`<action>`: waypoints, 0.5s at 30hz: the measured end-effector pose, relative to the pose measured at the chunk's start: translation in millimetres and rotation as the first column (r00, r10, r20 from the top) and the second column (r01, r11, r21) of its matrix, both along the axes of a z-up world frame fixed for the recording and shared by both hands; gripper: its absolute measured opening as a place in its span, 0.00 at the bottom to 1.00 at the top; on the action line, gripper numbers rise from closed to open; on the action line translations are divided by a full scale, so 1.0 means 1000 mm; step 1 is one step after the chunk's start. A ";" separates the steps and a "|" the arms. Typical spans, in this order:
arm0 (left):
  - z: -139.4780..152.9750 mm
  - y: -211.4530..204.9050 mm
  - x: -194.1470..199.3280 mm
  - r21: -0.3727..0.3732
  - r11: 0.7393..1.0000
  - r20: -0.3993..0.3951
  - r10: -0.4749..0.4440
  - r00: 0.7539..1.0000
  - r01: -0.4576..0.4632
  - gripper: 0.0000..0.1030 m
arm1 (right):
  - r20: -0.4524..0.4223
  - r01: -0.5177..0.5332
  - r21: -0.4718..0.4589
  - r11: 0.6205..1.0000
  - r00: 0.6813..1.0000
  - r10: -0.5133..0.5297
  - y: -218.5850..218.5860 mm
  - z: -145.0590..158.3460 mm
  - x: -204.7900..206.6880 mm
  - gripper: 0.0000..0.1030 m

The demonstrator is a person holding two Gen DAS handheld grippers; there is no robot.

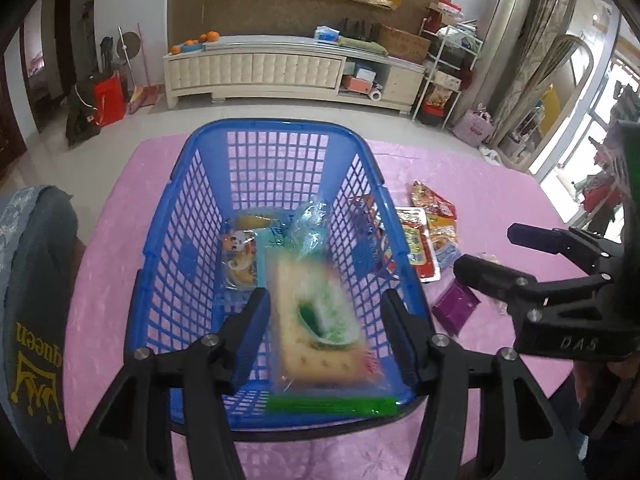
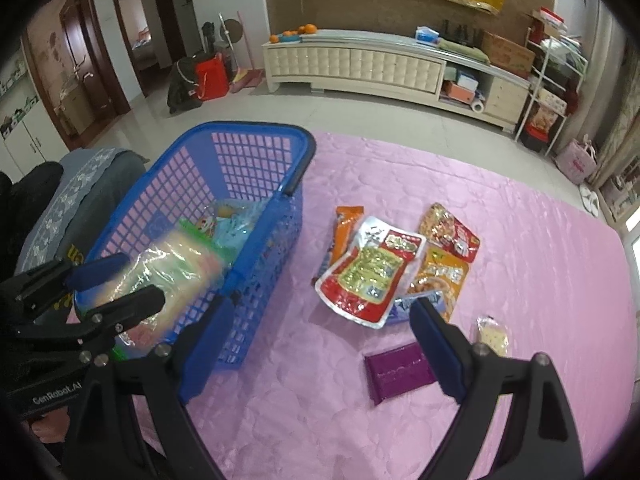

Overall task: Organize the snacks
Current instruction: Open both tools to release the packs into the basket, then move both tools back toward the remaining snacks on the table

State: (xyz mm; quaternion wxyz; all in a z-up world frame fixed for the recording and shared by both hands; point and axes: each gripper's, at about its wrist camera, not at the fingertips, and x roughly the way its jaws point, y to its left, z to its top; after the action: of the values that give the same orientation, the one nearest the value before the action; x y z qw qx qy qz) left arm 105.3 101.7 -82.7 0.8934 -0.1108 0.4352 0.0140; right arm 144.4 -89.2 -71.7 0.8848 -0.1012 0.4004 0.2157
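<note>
Your left gripper (image 1: pixel 326 332) hangs over the near end of the blue basket (image 1: pixel 200 184), which stands on the pink tablecloth (image 2: pixel 480 208), and its jaws stand apart with the cracker packet (image 1: pixel 316 320) between them. The packet is blurred, and in the left wrist view there is a gap between it and each pad, so it looks released rather than gripped — though the blur keeps that from being certain. In the right wrist view the same clear-wrapped packet (image 2: pixel 172 268) sits tilted at the basket's near end, its green-edged end by the rim. Deeper in the basket lie a few other snacks: a small cartoon-printed packet (image 1: pixel 240 256) and crinkled clear blue-green wrapping (image 1: pixel 308 224). Your right gripper (image 2: pixel 320 340) is wide open and holds nothing; it points down at the cloth just beside the basket's right wall. Ahead of it lies the loose pile outside the basket — a large red and silver pouch (image 2: pixel 368 276) on top, an orange pouch (image 2: pixel 348 224) beside it, a red-orange pouch (image 2: pixel 448 232) and a yellow-orange one (image 2: pixel 440 276) behind. A purple packet (image 2: pixel 400 372) lies flat near the right finger, and a small clear cracker packet (image 2: pixel 494 332) lies just beyond it.
</note>
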 end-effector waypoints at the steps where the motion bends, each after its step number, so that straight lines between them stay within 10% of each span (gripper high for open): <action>1: 0.002 -0.001 -0.003 -0.010 1.000 0.006 -0.010 1.000 0.010 0.61 | 0.002 0.003 0.002 1.000 1.000 -0.003 -0.002 0.001 -0.002 0.89; 15: 0.052 -0.055 -0.036 0.079 0.995 0.082 -0.073 0.994 0.066 0.66 | 0.068 0.011 0.046 0.999 0.998 -0.014 -0.044 0.034 -0.042 0.89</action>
State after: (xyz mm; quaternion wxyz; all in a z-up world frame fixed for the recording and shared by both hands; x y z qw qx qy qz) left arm 69.7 46.3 -30.3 0.9146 -0.0620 0.3995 -0.0052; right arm 102.5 -132.9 -37.2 0.9013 -0.0858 0.3656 0.2158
